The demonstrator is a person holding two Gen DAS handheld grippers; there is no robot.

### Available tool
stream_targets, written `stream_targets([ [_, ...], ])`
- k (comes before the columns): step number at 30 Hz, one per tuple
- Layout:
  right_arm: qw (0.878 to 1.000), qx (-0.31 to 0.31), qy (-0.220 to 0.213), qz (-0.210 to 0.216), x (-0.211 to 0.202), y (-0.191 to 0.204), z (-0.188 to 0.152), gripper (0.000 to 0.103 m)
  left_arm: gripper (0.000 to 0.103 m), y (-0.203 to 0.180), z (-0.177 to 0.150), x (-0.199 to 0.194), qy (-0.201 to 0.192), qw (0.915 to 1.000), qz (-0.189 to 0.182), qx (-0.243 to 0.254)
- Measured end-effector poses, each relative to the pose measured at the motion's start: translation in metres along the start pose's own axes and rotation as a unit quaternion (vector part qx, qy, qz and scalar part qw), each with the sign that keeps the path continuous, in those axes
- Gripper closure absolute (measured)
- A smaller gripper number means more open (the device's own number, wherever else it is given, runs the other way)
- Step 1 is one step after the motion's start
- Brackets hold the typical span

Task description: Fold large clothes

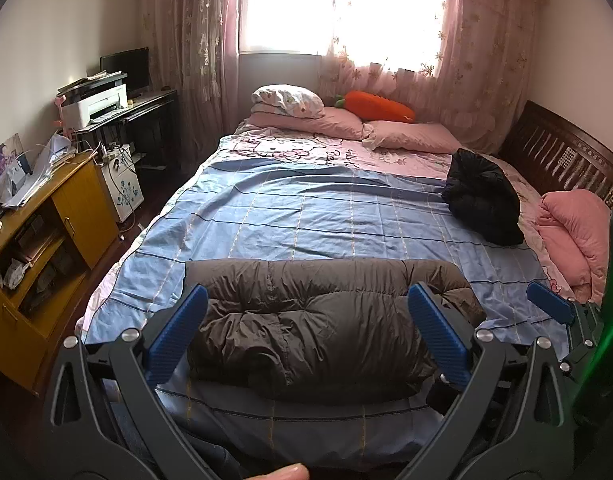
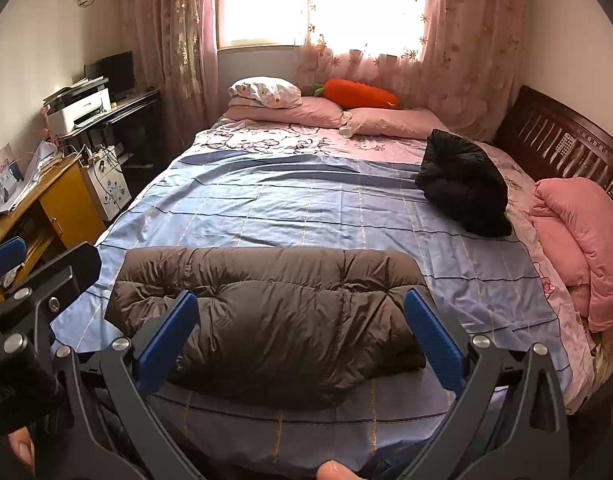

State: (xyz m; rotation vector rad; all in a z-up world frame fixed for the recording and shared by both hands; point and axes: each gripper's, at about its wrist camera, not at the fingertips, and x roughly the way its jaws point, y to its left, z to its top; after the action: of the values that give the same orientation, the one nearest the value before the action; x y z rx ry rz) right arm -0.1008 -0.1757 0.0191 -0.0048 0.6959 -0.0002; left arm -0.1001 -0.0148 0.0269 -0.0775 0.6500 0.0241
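A brown puffer jacket [image 1: 318, 320] lies folded in a compact block on the blue striped sheet [image 1: 306, 216] near the bed's front edge; it also shows in the right wrist view [image 2: 274, 320]. My left gripper [image 1: 310, 308] is open and empty, held just above the near side of the jacket. My right gripper [image 2: 302, 316] is open and empty too, above the same jacket. The right gripper's blue finger [image 1: 550, 304] shows at the left wrist view's right edge. A black jacket [image 2: 462, 184] lies bunched at the bed's right side.
Pink pillows [image 1: 346, 120] and an orange carrot plush [image 1: 374, 106] lie at the far end. A folded pink quilt [image 2: 578, 248] sits at the right by the dark wooden bed frame [image 2: 562, 140]. A yellow cabinet [image 1: 46, 240] and a desk with a printer [image 1: 94, 108] stand left.
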Motion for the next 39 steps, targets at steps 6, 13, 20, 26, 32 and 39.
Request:
stream_targets([
  [6, 1.0, -0.001, 0.001, 0.0, 0.0008, 0.0013, -0.0008, 0.001, 0.002, -0.0019, -0.0007, -0.0004, -0.001, 1.0, 0.003, -0.001],
  [13, 1.0, -0.006, 0.0, 0.005, 0.0023, -0.0005, -0.0004, 0.001, 0.002, -0.0023, -0.0005, -0.0005, 0.0, 1.0, 0.004, -0.002],
  [20, 1.0, -0.008, 0.001, 0.006, 0.003, -0.0009, -0.0007, 0.001, 0.002, -0.0028, -0.001, -0.0005, 0.0, 1.0, 0.005, -0.003],
  [26, 1.0, -0.008, 0.001, 0.006, 0.0026, 0.0007, -0.0009, 0.001, 0.002, -0.003, -0.0012, -0.0012, 0.0, 1.0, 0.008, -0.004],
  [32, 1.0, -0.011, 0.002, 0.009, 0.006, -0.0049, 0.0001, 0.001, 0.002, -0.0014, -0.0022, -0.002, 0.0, 0.9999, 0.01, -0.005],
  [39, 1.0, -0.011, 0.003, 0.01, 0.0061, -0.0047, 0.0, 0.001, 0.002, -0.0016, -0.0017, -0.0017, 0.0, 0.9999, 0.009, -0.004],
])
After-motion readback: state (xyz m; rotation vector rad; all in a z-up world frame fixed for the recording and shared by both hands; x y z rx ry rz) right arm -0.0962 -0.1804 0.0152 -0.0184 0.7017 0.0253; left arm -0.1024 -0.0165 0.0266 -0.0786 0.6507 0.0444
